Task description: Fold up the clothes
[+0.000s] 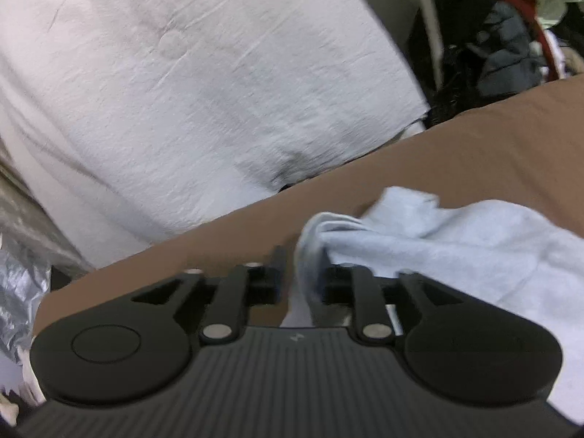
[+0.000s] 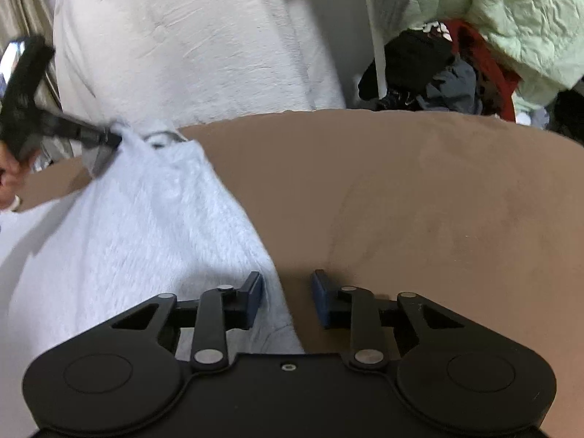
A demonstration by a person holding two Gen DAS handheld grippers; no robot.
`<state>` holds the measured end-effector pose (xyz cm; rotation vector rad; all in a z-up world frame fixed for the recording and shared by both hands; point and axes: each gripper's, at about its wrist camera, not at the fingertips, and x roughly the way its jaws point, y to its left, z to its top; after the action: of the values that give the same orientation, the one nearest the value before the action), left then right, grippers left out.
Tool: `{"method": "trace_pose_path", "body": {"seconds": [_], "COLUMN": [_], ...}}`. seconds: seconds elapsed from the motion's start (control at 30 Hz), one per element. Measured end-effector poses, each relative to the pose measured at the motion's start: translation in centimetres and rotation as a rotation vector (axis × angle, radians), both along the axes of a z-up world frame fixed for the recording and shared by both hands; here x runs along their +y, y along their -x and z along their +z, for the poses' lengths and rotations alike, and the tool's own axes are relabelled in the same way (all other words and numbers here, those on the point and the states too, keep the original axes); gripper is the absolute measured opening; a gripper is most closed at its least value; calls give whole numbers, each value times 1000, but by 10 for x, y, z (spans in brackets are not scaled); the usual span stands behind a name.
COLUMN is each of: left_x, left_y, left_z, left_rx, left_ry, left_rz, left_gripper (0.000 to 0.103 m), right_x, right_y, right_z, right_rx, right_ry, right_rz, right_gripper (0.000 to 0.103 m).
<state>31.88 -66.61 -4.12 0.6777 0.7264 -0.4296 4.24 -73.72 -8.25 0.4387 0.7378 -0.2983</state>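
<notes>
Your left gripper (image 1: pixel 301 273) has a bunched fold of the pale blue fleecy garment (image 1: pixel 456 248) between its jaws; the frame is blurred, and you cannot tell whether the pads press on the cloth. The right wrist view shows that same gripper (image 2: pixel 106 138) at the garment's (image 2: pixel 146 226) far corner, near the collar. The garment lies on the flat brown tabletop (image 2: pixel 419 200), spread toward your left side. Your right gripper (image 2: pixel 286 292) stands with its jaws apart: the garment's edge touches the left blue pad, and bare tabletop shows in the gap, so nothing is clamped. Beyond the table stands a white cloth-covered upright surface (image 1: pixel 200 73), and beside it a pile of dark, red and pale green textiles (image 2: pixel 474 54).
</notes>
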Motion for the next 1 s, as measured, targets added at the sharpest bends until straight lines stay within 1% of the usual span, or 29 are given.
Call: {"method": "trace_pose_path", "body": {"seconds": [0.07, 0.17, 0.2, 0.3, 0.4, 0.43, 0.47, 0.5, 0.53, 0.57, 0.6, 0.63, 0.67, 0.73, 0.77, 0.8, 0.83, 0.87, 0.93, 1.0], "left_x": [7, 8, 10, 15, 8, 1, -6, -14, -21, -29, -38, -47, -54, -67, -73, -77, -81, -84, -92, -102], "left_y": [-13, -29, -34, -40, -25, -17, -8, 3, 13, 22, 28, 30, 25, 15, 9, 5, 7, 10, 10, 10], "left_z": [1, 0, 3, 16, 27, 27, 27, 24, 19, 13, 5, -1, -11, -32, -45, -51, -45, -37, -9, 10], "left_rx": [-28, -199, -204, -113, -41, -37, -36, -51, -70, -94, -115, -113, -102, -76, -66, -74, -110, -150, -204, -260], "left_ry": [0, -99, -92, 21, 124, 121, 112, 91, 65, 33, -1, -27, -63, -141, -220, -246, -216, -177, -50, 15], "left_rz": [75, 155, 149, 121, 19, -41, -105, -173, -230, -276, -305, -316, -291, -230, -171, -153, -167, -186, -182, -205], "left_gripper": [58, 58, 58, 58, 58, 59, 63, 73, 79, 88, 89, 89, 88, 36, 3, 2, 2, 2, 2, 2], "right_x": [-3, -2, -2, -3, -7, -9, -10, -11, -11, -11, -11, -11, -11, -12, -12, -11, -10, -8, -6, -8], "right_y": [2, -2, -3, -4, -5, -4, -4, -3, -3, -3, -3, -4, -4, -4, -4, -4, -4, -5, -6, -6], "right_z": [-3, -4, -5, -6, -7, -7, -8, -8, -8, -8, -7, -8, -8, -9, -10, -10, -10, -9, -7, -6], "right_rx": [-10, 3, 5, 5, -8, -13, -17, -21, -20, -20, -19, -19, -20, -24, -27, -31, -31, -30, -30, -40], "right_ry": [-37, -18, -13, -14, -38, -49, -59, -67, -69, -69, -70, -77, -84, -90, -90, -84, -70, -54, -31, -52], "right_rz": [-16, 2, 5, 7, -1, -7, -11, -15, -14, -12, -10, -11, -11, -10, -8, -1, 9, 18, 28, 12], "right_gripper": [32, 32, 32, 32, 33, 33, 33, 33, 33, 33, 34, 35, 35, 35, 35, 35, 35, 35, 29, 26]}}
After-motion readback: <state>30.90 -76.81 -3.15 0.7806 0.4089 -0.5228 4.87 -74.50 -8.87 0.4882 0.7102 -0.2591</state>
